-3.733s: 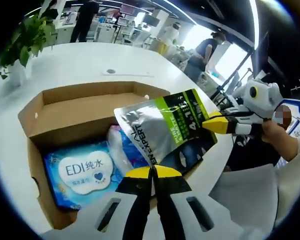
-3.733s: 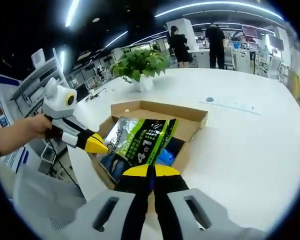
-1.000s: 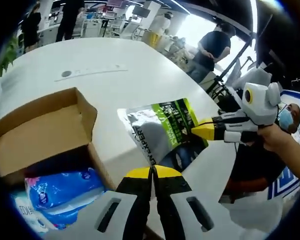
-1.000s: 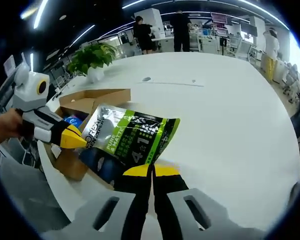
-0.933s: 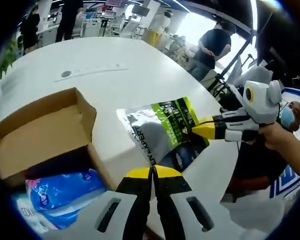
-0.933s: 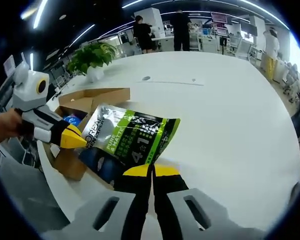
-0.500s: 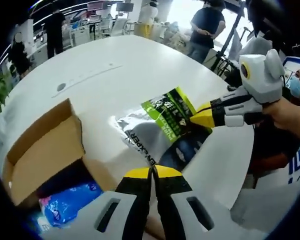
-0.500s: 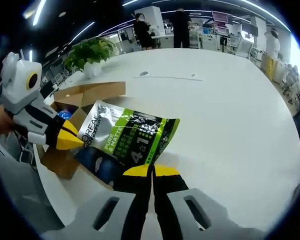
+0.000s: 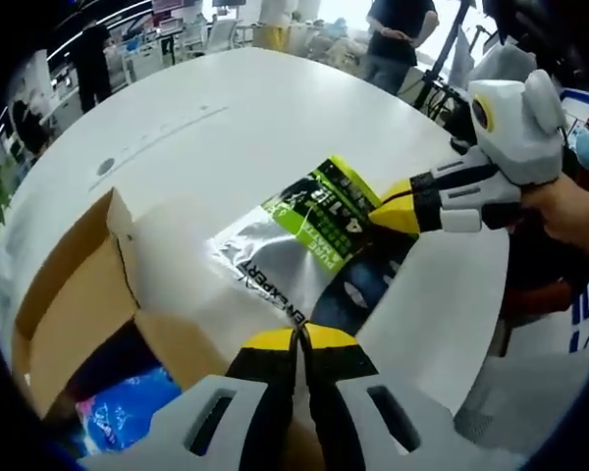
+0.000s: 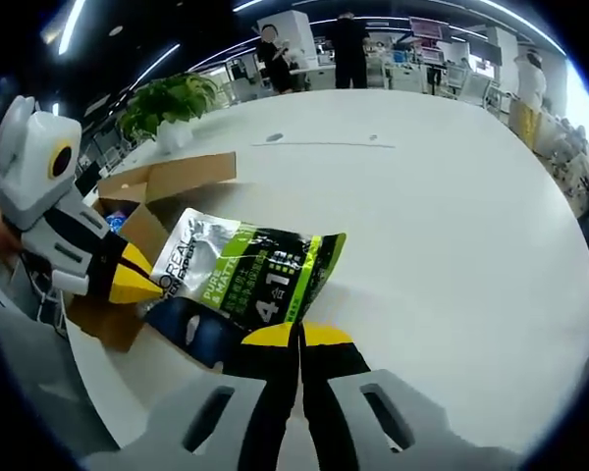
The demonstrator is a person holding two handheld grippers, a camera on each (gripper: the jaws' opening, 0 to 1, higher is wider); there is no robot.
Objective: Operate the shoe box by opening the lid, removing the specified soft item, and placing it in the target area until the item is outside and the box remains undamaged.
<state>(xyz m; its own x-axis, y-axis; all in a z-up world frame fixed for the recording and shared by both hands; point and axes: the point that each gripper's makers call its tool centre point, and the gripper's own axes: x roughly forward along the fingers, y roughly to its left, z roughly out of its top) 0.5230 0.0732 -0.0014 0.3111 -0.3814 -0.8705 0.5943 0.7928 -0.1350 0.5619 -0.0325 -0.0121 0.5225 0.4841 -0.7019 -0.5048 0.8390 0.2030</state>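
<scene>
A soft silver, green and black pouch (image 9: 304,250) hangs low over the white table (image 9: 226,128), to the right of the open cardboard shoe box (image 9: 69,294). My left gripper (image 9: 297,334) is shut on the pouch's dark near edge. My right gripper (image 9: 383,212) comes in from the right and is shut on the green corner. In the right gripper view the pouch (image 10: 245,270) stretches between my right gripper (image 10: 296,332) and the left gripper (image 10: 145,285), with the box (image 10: 167,182) behind it. A blue pack (image 9: 128,417) lies inside the box.
The table (image 10: 452,226) spreads wide and bare to the right of the pouch. A potted plant (image 10: 172,103) stands at its far edge beyond the box. A hand (image 9: 569,211) holds the right gripper. People (image 10: 348,44) stand among desks in the background.
Held by both grippers, the pouch has sunk closer to the tabletop and sits further from the box. Both views have swung, so the box lies more to the side.
</scene>
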